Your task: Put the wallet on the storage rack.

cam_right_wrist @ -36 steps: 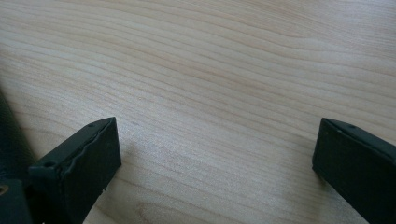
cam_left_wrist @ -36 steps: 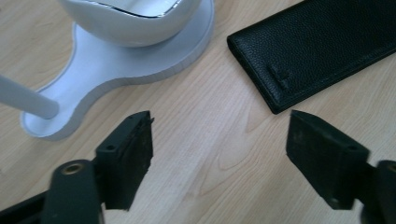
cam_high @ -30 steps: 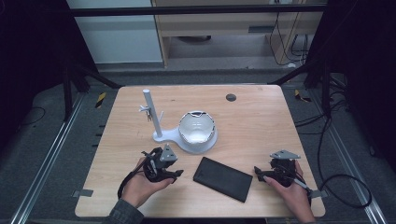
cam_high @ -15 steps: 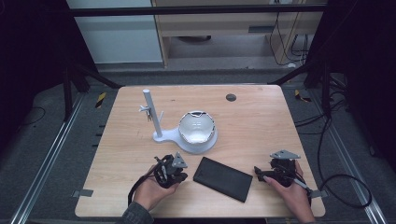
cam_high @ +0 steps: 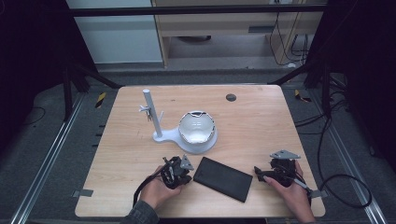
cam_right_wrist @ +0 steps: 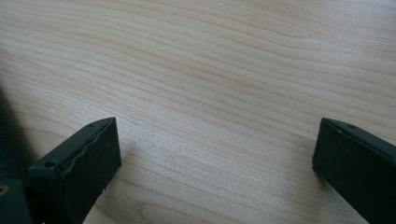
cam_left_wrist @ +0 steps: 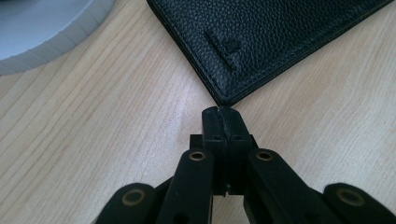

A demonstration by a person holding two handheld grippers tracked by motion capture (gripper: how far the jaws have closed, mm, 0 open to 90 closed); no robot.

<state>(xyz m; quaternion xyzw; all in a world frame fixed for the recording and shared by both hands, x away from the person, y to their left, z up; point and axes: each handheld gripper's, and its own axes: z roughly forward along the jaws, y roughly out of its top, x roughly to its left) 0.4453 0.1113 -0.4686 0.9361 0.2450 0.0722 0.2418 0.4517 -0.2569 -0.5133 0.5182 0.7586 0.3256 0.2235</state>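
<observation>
Two sets of fingers flank the wallet (cam_high: pixel 222 178) (left (cam_left_wrist: pixel 223 113) closed at its corner, right (cam_right_wrist: pixel 215 154) wide).

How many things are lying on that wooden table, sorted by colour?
White: 1, the stand with bowl
Black: 2, the leather wallet and the small round disc
Total: 3, leaving out the two hand-held grippers.
</observation>
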